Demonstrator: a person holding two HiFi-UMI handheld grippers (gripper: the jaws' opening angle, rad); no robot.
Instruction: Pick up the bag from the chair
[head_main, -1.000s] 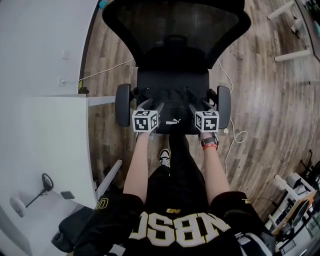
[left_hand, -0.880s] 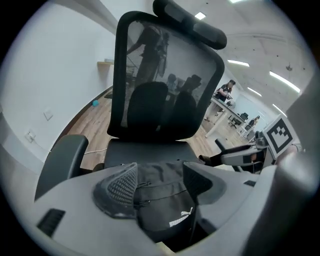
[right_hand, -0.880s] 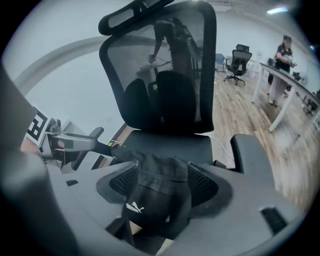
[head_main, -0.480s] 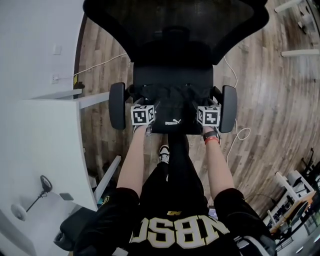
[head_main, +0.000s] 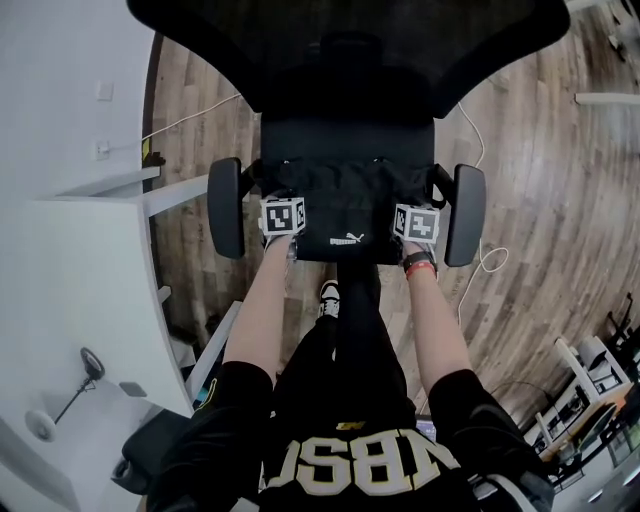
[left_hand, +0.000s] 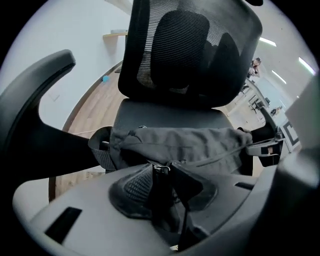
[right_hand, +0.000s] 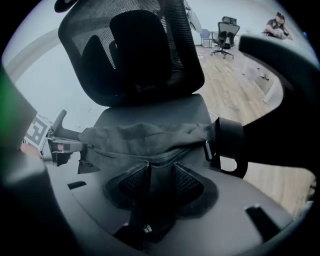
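A black fabric bag (head_main: 345, 205) with a small white logo lies across the front of the black office chair's seat (head_main: 345, 140). My left gripper (head_main: 290, 192) is at the bag's left end and my right gripper (head_main: 405, 197) at its right end, both pointing steeply down. In the left gripper view the jaws (left_hand: 162, 172) have just been closing and dark bag fabric (left_hand: 190, 142) with a metal ring fills the gap. The right gripper's jaws (right_hand: 160, 172) have likewise just been closing, and bag cloth (right_hand: 145, 137) sits pinched between the pads.
The chair's armrests (head_main: 225, 207) (head_main: 465, 213) flank both grippers closely, and its mesh backrest (head_main: 345, 50) rises behind the bag. A white desk (head_main: 80, 290) stands at the left. A white cable (head_main: 472, 270) trails over the wood floor on the right.
Both grippers have dropped down onto the bag's two ends, and their jaws have gone from wide to closed on the fabric. The bag still lies on the seat.
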